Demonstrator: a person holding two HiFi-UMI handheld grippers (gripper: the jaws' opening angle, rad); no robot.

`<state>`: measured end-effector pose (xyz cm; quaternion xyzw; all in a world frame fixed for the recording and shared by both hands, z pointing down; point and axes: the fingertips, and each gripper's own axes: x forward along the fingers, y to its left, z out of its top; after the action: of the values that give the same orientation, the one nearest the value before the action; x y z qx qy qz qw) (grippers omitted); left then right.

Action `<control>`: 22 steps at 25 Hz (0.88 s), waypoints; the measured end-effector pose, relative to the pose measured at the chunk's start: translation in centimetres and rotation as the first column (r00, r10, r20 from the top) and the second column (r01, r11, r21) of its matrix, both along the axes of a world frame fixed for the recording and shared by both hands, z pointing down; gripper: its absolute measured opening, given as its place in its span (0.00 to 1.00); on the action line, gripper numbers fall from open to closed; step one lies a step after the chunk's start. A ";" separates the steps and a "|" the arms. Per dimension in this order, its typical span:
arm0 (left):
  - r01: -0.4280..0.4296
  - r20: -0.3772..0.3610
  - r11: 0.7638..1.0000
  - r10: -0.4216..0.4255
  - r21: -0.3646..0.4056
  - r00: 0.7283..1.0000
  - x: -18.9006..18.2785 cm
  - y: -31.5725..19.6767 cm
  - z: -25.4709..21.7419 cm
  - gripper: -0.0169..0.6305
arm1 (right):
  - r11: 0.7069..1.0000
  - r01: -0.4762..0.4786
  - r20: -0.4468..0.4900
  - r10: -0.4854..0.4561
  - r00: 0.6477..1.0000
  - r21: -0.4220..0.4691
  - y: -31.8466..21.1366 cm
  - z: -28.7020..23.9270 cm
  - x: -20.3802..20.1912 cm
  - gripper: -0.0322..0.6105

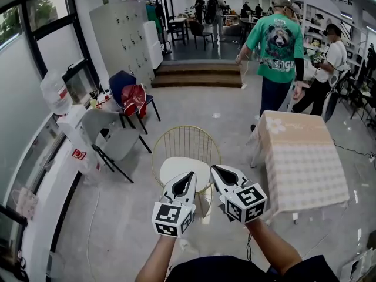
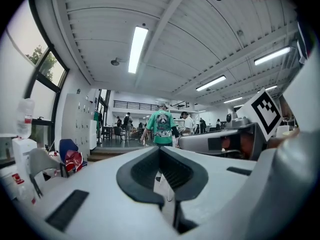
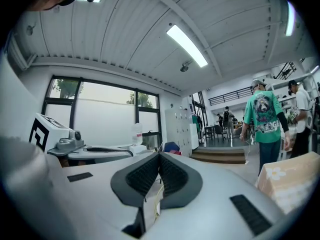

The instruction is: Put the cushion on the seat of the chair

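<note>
1. At the far left of the head view, a grey folding chair [image 1: 108,135] stands near the gold wire chair [image 1: 187,143]. A wide outward swing of the left arm could, I judge, clip it.
2. Next comes the left gripper [image 1: 190,176]. Its jaws are pressed together with nothing between them, and it hangs above the near edge of the seat. If it dips, it could catch the seat's rim.
3. Beneath both tools, the round white cushion [image 1: 173,168] lies on the seat of the wire chair, so the task looks done. The tools hide its near edge, so I cannot tell whether it overhangs. If it does, it may slide off the front.
4. Just beside, the right gripper [image 1: 215,169] also has its jaws together and holds nothing. The two tools are close, so a careless turn could knock one against the other or nudge the cushion askew.
5. Further right, a table [image 1: 302,157] with a checked cloth stands near the chair. A sweep that way could snag the cloth.
</note>
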<state>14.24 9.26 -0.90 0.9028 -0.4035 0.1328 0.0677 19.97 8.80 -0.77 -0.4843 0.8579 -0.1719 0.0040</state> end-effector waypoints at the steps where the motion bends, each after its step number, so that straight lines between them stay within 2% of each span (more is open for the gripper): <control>1: 0.003 -0.001 1.000 -0.003 0.004 1.000 0.0 0.2 -0.2 0.03 | 1.000 0.002 0.000 -0.002 1.000 0.007 0.3 -0.2 0.0 0.08; 14: 0.021 -0.012 1.000 -0.021 0.019 1.000 -0.3 2.0 -1.2 0.03 | 0.999 0.019 0.010 -0.019 1.000 0.026 1.9 -0.9 0.0 0.08; 22: 0.012 0.006 1.000 -0.012 0.027 1.000 -0.4 1.8 -1.6 0.03 | 0.999 0.027 0.020 -0.028 0.999 0.033 1.8 -1.2 -0.4 0.08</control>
<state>13.84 11.07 -2.47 0.9007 -0.4109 0.1299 0.0549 19.57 10.58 -1.96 -0.4705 0.8670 -0.1630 0.0181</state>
